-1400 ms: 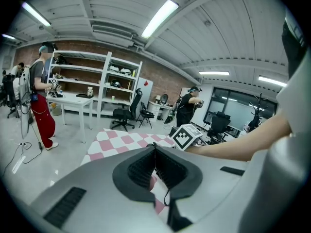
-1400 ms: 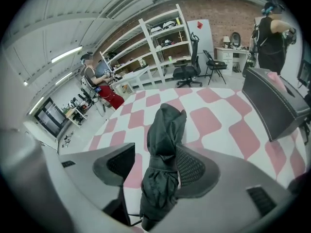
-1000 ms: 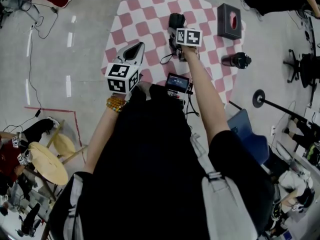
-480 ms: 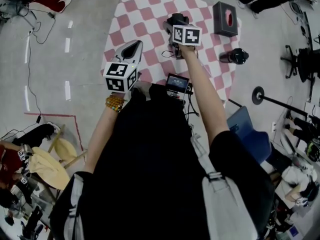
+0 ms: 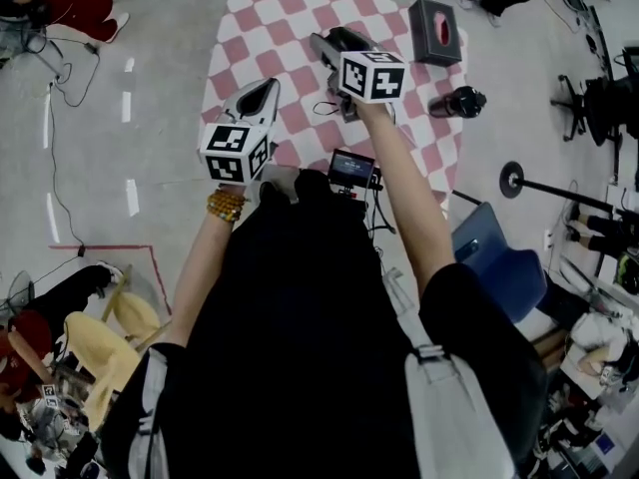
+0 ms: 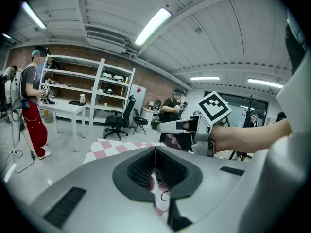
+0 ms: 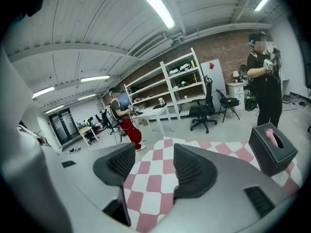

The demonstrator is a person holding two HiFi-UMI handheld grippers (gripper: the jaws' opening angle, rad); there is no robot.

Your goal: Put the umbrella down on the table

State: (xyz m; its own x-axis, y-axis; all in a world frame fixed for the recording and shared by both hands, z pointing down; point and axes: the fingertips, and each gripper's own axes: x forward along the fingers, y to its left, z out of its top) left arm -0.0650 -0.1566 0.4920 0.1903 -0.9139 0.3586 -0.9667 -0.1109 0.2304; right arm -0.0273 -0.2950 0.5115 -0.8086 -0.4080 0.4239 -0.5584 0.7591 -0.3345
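Observation:
A black folded umbrella (image 5: 457,101), as far as I can tell, lies on its side near the right edge of the table, on the red-and-white checked cloth (image 5: 270,18). My right gripper (image 5: 321,41) hovers over the middle of the cloth, well left of the umbrella. Its jaws are open and only checked cloth (image 7: 150,183) shows between them (image 7: 153,154). My left gripper (image 5: 272,92) is held over the cloth's left part, shut and empty (image 6: 155,152). A thin black cord loop (image 5: 321,108) lies on the cloth below the right gripper (image 6: 165,126).
A dark tissue box (image 5: 434,30) (image 7: 272,149) stands at the table's far right. A small screen (image 5: 352,167) hangs at my chest. A blue chair (image 5: 499,262) and a round stand base (image 5: 514,180) are right of the table, wooden stools (image 5: 105,332) to the left. People stand around.
My right gripper has tipped over to the left above the cloth, showing its silver side. The left gripper has hardly moved. The umbrella and box stay put.

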